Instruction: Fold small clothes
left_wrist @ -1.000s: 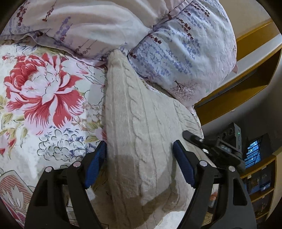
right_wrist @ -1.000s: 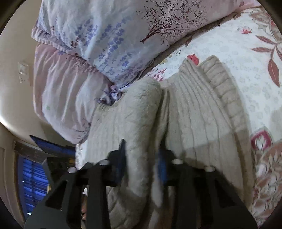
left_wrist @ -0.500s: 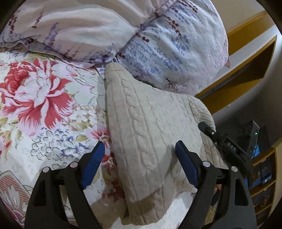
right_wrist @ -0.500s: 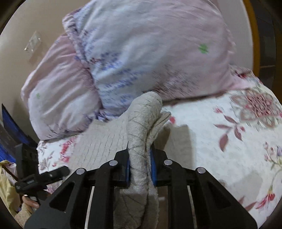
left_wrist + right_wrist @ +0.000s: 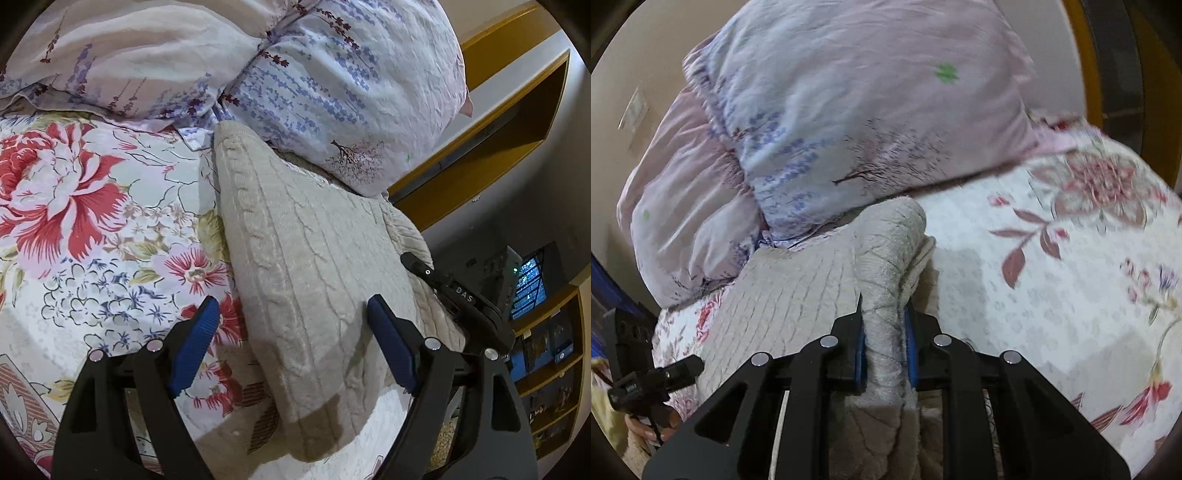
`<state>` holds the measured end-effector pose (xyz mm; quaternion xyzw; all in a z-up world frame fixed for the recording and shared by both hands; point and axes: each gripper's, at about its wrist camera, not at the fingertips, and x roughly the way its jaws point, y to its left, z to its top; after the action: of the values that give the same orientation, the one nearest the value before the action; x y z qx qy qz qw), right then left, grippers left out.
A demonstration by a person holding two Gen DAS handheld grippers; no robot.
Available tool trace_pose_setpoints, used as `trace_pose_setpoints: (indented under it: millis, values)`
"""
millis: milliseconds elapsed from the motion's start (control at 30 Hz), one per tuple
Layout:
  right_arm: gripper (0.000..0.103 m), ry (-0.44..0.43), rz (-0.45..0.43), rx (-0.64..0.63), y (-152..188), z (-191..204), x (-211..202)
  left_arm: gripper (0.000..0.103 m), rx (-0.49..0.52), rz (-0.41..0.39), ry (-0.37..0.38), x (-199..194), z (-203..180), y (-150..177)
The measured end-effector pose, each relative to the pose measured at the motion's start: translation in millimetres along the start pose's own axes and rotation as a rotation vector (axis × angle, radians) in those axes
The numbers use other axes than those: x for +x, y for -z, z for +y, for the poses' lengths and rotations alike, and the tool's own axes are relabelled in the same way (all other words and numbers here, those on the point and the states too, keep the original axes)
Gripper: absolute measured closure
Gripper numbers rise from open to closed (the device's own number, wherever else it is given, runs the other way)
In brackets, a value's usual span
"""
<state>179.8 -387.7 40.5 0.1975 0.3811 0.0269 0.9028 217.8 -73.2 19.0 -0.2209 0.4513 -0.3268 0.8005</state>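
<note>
A beige cable-knit sweater (image 5: 303, 266) lies folded on the floral bedspread (image 5: 92, 229), its far end against the pillows. My left gripper (image 5: 291, 332) is open, its blue pads wide apart, hovering over the sweater's near left part without holding it. In the right wrist view my right gripper (image 5: 884, 343) is shut on a bunched fold of the sweater (image 5: 886, 254), which rises between the pads. The right gripper also shows in the left wrist view (image 5: 454, 291) at the sweater's right edge.
Two lavender-print pillows (image 5: 332, 74) are stacked at the head of the bed, touching the sweater. A yellow wooden headboard and shelf (image 5: 498, 122) stand to the right. The floral bedspread (image 5: 1052, 277) spreads to the right of the sweater. The left gripper (image 5: 653, 376) shows at the lower left.
My right gripper has closed on the sweater's fold and lifted it, swinging toward the pillows. My left gripper has drawn back a little and stays open.
</note>
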Motion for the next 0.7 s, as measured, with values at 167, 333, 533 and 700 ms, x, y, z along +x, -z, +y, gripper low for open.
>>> trace_pose_setpoints:
  millis: [167, 333, 533, 700]
  values:
    - [0.067, 0.018, 0.079, 0.084, -3.4, -14.6, 13.4, 0.022, -0.007, 0.005, -0.001, -3.1, -2.6, 2.3]
    - [0.051, -0.019, 0.052, 0.203, -0.4, -33.9, -22.5, 0.022, -0.034, 0.015, 0.004, -17.9, -0.9, 9.5]
    - [0.051, -0.189, 0.07, 0.257, 26.8, -43.3, -64.1, 0.023, -0.048, 0.045, 0.036, -30.3, -0.8, 22.8]
    - [0.052, -0.256, 0.1, 0.208, 47.7, -27.0, -77.8, 0.028, -0.057, 0.071, 0.032, -31.5, -1.3, 33.5]
